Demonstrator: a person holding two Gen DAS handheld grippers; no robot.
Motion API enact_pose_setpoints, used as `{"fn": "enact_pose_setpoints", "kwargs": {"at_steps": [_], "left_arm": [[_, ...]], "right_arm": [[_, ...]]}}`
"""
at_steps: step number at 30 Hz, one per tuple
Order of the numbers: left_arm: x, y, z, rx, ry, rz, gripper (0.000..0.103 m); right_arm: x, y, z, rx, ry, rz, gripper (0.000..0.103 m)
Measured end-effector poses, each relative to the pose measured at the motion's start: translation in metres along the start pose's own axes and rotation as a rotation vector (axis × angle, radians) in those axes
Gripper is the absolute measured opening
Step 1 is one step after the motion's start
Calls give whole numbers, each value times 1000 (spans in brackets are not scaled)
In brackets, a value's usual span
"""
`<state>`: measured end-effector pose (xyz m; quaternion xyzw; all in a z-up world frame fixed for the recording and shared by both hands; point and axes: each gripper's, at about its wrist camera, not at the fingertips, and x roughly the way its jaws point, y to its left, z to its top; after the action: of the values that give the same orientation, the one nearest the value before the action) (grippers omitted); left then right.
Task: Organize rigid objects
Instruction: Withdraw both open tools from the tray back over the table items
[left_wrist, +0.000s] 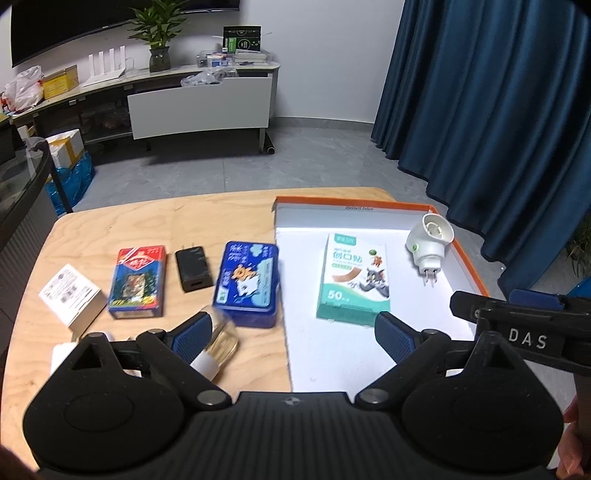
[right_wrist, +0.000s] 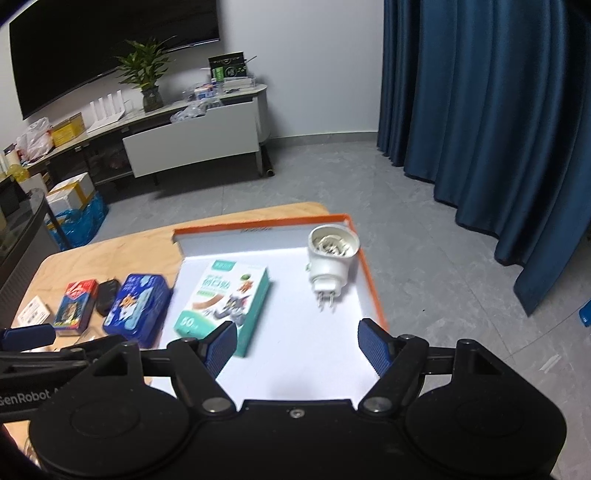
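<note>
A white tray with an orange rim (left_wrist: 467, 254) (right_wrist: 371, 280) sits on the right of the wooden table. In it lie a green-and-white plaster box (left_wrist: 352, 280) (right_wrist: 221, 304) and a white plug-in device (left_wrist: 428, 242) (right_wrist: 330, 258). Left of the tray lie a blue tin (left_wrist: 247, 282) (right_wrist: 136, 308), a black charger (left_wrist: 194, 267) (right_wrist: 105, 297), a red-and-blue card box (left_wrist: 138, 282) (right_wrist: 75, 304), a white box (left_wrist: 70, 295) (right_wrist: 33, 312) and a clear jar (left_wrist: 218, 341). My left gripper (left_wrist: 291, 338) is open above the tray's left edge. My right gripper (right_wrist: 297, 345) is open and empty over the tray's near part.
The wooden table (left_wrist: 177, 218) ends close behind the tray. Beyond it are grey floor, a TV cabinet (left_wrist: 199, 107) with clutter, and blue curtains (left_wrist: 480, 92) at the right. A dark glass table (left_wrist: 18, 192) stands at the left.
</note>
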<state>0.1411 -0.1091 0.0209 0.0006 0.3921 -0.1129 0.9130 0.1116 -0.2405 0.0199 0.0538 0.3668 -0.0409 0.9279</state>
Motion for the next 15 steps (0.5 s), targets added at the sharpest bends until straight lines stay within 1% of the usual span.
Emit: {"fn": "enact_pose_setpoints", "kwargs": {"at_steps": [15], "left_arm": [[-17, 35, -20, -54, 0, 43, 97]], "right_arm": [[-2, 36, -19, -59, 36, 49, 86]]}}
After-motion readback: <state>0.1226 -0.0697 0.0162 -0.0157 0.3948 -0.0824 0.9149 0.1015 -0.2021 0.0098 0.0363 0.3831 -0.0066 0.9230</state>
